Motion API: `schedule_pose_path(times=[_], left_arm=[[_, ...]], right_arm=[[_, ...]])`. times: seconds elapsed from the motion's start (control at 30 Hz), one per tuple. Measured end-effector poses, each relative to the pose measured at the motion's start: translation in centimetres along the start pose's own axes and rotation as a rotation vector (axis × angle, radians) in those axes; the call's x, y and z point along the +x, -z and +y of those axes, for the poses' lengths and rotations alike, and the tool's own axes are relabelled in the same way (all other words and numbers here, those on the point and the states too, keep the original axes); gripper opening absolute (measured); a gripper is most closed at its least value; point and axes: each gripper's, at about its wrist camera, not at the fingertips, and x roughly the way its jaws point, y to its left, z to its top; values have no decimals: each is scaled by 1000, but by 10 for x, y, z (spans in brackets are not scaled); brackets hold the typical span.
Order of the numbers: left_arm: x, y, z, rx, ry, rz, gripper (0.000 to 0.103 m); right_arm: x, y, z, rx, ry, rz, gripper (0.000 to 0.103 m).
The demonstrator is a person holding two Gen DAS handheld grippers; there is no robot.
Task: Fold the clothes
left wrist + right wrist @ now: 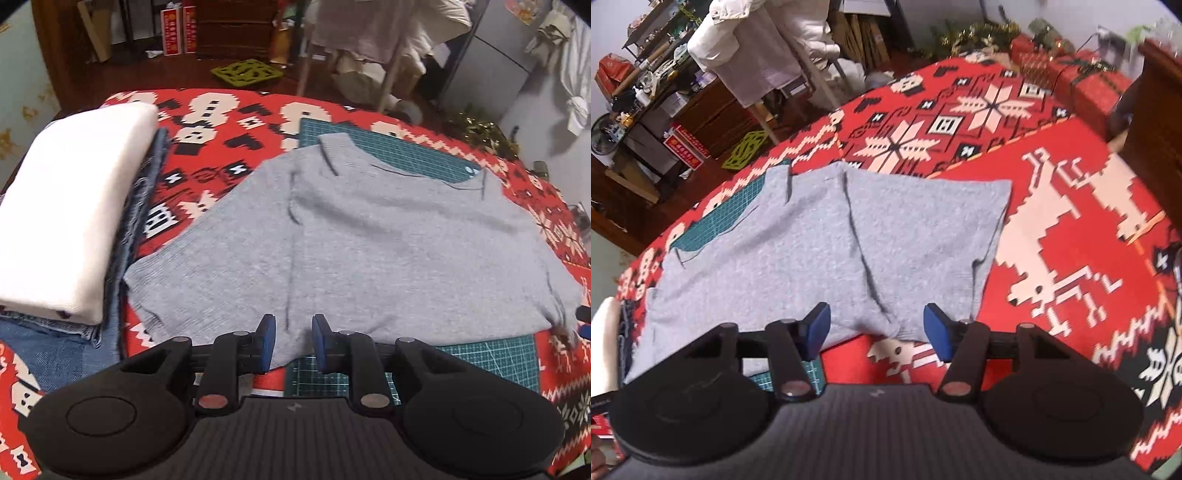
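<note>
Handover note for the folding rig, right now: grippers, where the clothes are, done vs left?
Left gripper: jaws narrow, straddling the near hem of the grey T-shirt, pads not visibly pressing.
Right gripper: wider open over the bunched hem corner, no grip.
Shirt lies flat on the green cutting mat.
Done: white folded garment stacked on jeans.
Left: grip hem, fold shirt.

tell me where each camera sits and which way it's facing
Left wrist: sits on the left gripper, looking down over the near hem of the grey shirt, with a white-and-denim folded pile at left; only its fingers show.
Right wrist: sits on the right gripper, looking down over the shirt's other near corner; only its fingers show.
Shared: the shirt, green cutting mat, red patterned cloth.
</note>
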Motion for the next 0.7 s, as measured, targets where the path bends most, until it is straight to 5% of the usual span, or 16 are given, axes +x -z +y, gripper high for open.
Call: schedule_pose_path(times=[0.07, 0.13, 0.27, 0.4, 0.7], left_arm=[[7, 0, -4, 19, -16, 16, 18], [17, 2, -7, 40, -63, 46, 1], [11, 5, -2, 56, -124, 26, 1], [-3, -2, 14, -26, -95, -23, 1], [16, 3, 4, 35, -152, 72, 1]], right_arm=[[3, -1, -1, 7, -5, 6, 61], [6, -2, -1, 10, -2, 11, 61], [7, -1, 1, 0, 11, 14, 60], [6, -1, -2, 10, 18, 11, 60], [8, -3, -9, 30, 35, 13, 59]])
